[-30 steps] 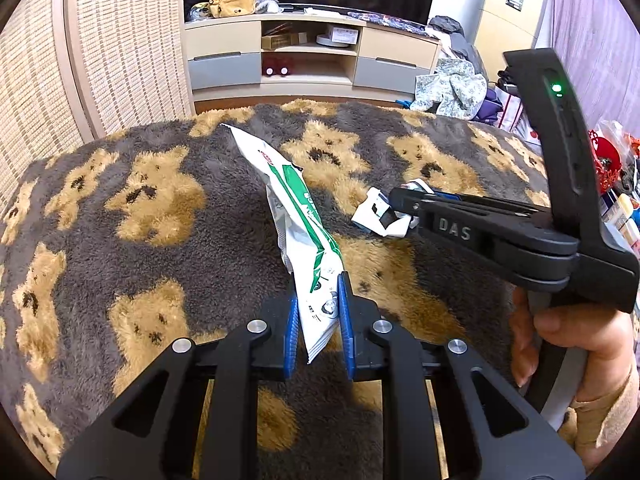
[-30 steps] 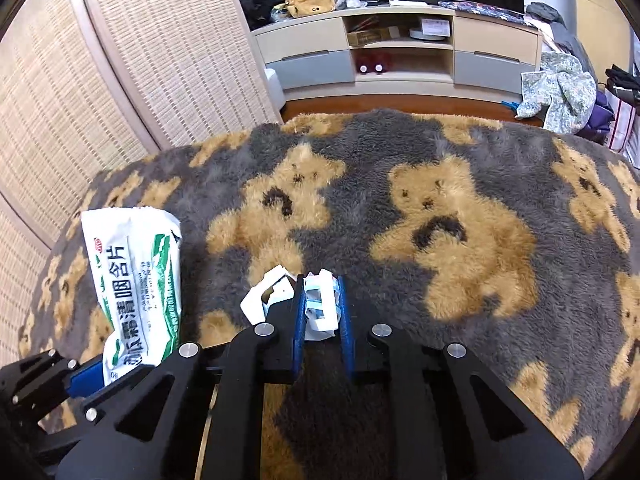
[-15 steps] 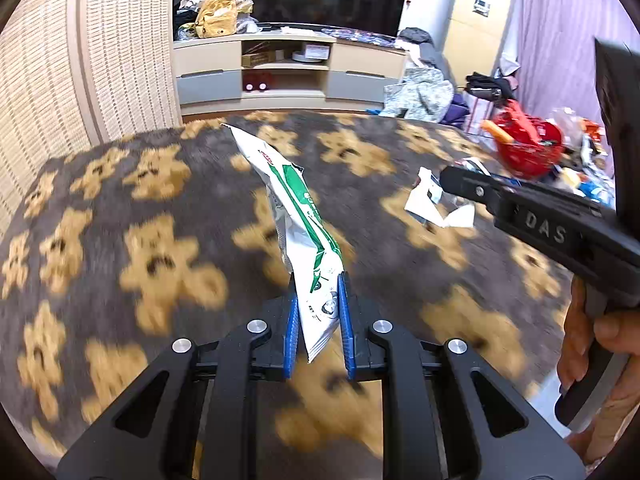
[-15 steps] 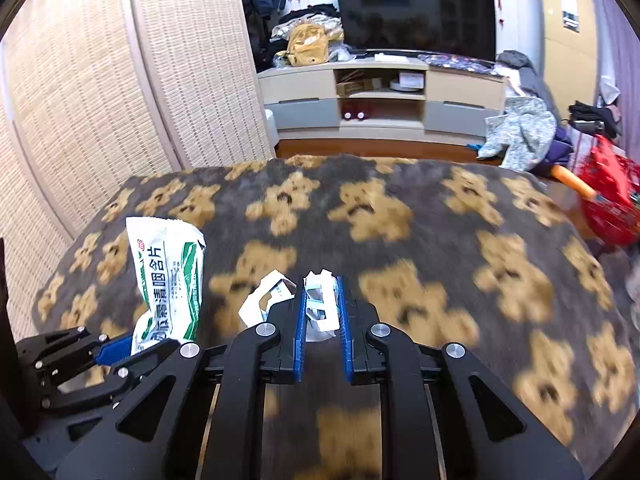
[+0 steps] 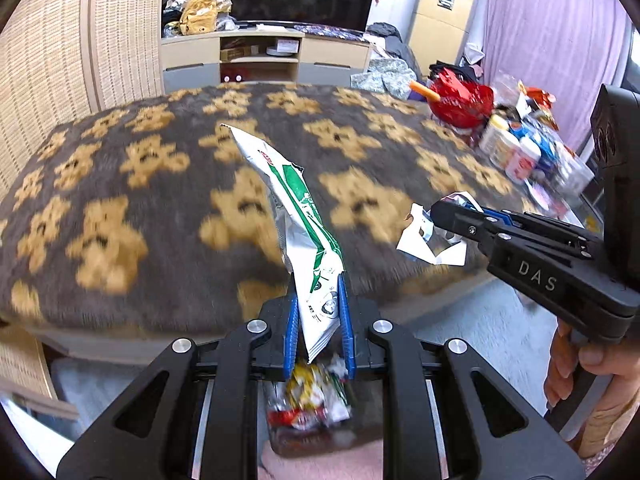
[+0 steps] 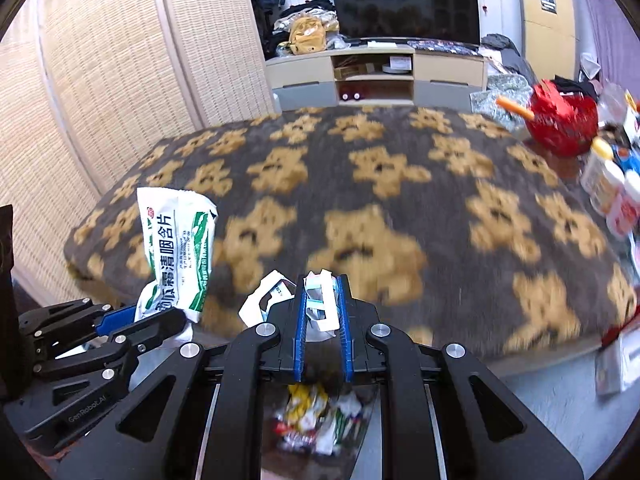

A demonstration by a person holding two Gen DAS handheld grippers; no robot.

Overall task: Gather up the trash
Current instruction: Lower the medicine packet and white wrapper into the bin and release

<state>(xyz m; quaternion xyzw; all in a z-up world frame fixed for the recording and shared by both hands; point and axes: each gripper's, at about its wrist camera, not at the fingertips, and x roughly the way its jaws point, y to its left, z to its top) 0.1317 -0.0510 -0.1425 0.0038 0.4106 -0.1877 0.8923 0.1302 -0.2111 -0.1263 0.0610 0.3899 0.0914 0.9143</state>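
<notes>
My left gripper (image 5: 318,284) is shut on the lower end of a white and green wrapper (image 5: 294,208), which stands up between the blue pads. The same wrapper (image 6: 176,252) shows in the right wrist view, at the left, held by the left gripper (image 6: 160,316). My right gripper (image 6: 322,284) is shut on a crumpled white paper scrap (image 6: 320,304). In the left wrist view the right gripper (image 5: 438,210) holds that scrap (image 5: 420,240) at the right. Both grippers hang past the front edge of the bear-patterned blanket (image 5: 160,208), over a bin with wrappers (image 5: 312,400) on the floor below.
A red basket (image 5: 460,100) and several bottles (image 5: 516,148) stand to the right of the blanket. A TV cabinet (image 6: 380,76) lies at the back, a woven screen (image 6: 100,80) on the left. A hand (image 5: 580,368) grips the right gripper's handle. Pale floor (image 6: 540,392) lies below.
Both grippers, still holding their trash, have pulled back off the blanket and a little up. The blanket's front edge, the floor and a bin of wrappers have come into view beneath them.
</notes>
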